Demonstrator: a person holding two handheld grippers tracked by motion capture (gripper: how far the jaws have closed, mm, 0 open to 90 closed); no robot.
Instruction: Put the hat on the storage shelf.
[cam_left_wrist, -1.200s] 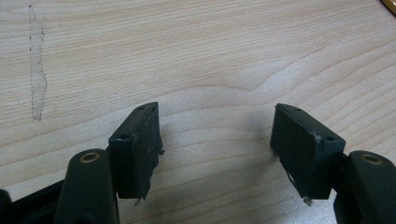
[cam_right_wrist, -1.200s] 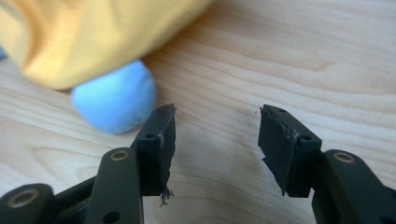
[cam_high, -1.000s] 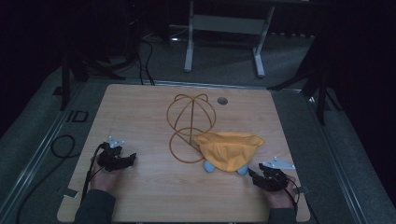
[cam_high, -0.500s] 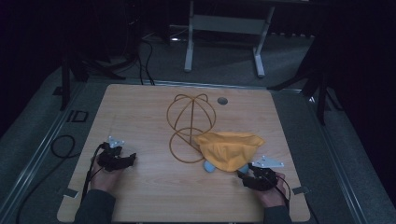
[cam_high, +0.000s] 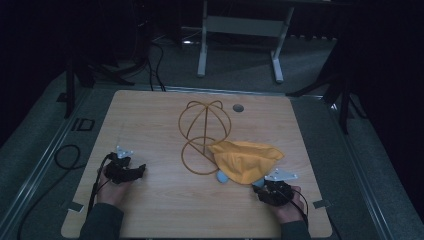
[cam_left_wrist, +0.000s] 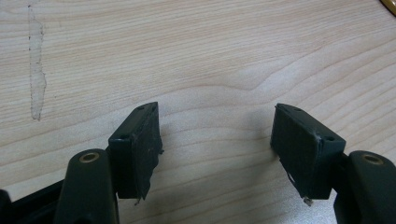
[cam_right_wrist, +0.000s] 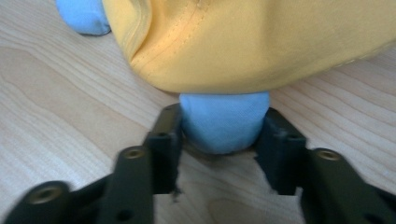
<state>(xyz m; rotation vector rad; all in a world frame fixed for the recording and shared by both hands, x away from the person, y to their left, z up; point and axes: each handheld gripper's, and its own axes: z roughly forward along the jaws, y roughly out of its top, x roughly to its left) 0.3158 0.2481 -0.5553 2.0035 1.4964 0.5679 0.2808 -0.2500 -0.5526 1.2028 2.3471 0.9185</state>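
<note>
1. High view: a person's forearms come in from the bottom edge onto a wooden table (cam_high: 165, 210). The left hand (cam_high: 114, 182) rests low on the boards near the left side, its left gripper (cam_high: 136, 171) lying level and pointing toward the table's middle, well apart from everything else.
2. High view: the right hand (cam_high: 287, 202) sits near the front right corner, its right gripper (cam_high: 262, 192) aimed up the table at the near edge of a yellow cloth (cam_high: 245, 160). The cloth drapes partly over the base ring of a wire frame (cam_high: 205, 127) at mid-table. A blue ball (cam_high: 221, 176) peeks out at the cloth's left edge; a second blue ball (cam_high: 258, 183) shows at its near edge, right at the gripper's tips.
3. Left gripper view: the left gripper (cam_left_wrist: 217, 144) has its jaws spread wide over bare wood, with nothing between them.
4. Right gripper view: the right gripper (cam_right_wrist: 219, 135) has just been closing, and its jaws now flank the second blue ball (cam_right_wrist: 222, 121), both pads against its sides, pinching it. The ball sits on the table, half tucked under the yellow cloth (cam_right_wrist: 252, 42). The blue ball (cam_right_wrist: 81, 16) lies at upper left.
</note>
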